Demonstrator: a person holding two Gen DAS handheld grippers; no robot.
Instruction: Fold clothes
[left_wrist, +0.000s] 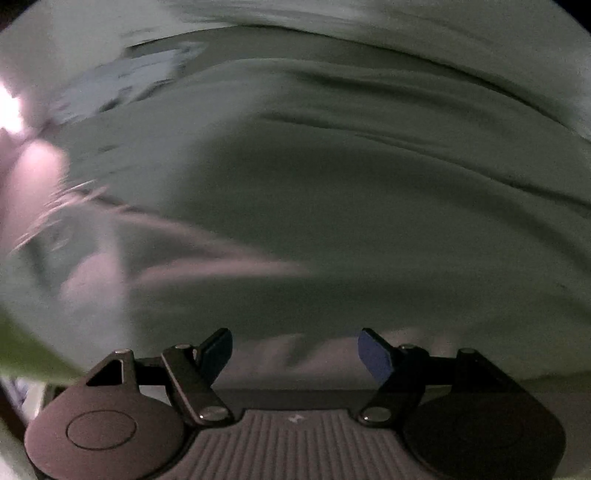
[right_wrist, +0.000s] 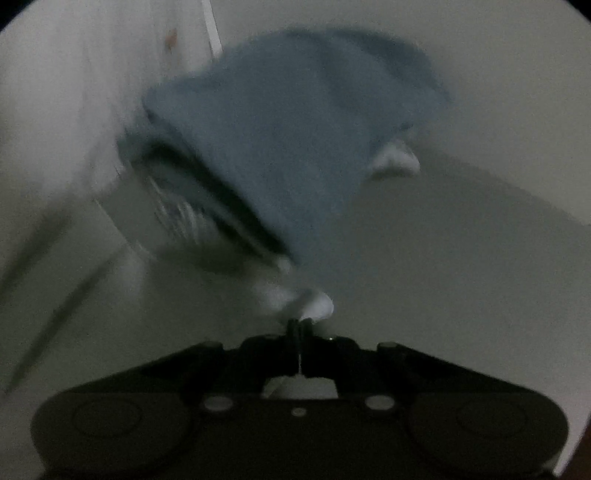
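With right gripper (right_wrist: 299, 325) clamped on blue cloth (right_wrist: 288, 140) corner, left gripper (left_wrist: 295, 350) apart and empty, we lift evenly, keeping the hem taut.

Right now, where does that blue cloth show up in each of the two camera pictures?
Left wrist view: a blurred pale blue patch, likely the same blue cloth, upper left, far from the open left claw.
Right wrist view: the cloth fills the upper middle, its white-edged corner pinched in the shut right claw.
Shared landmark: the pale sheet under everything, also seen at.
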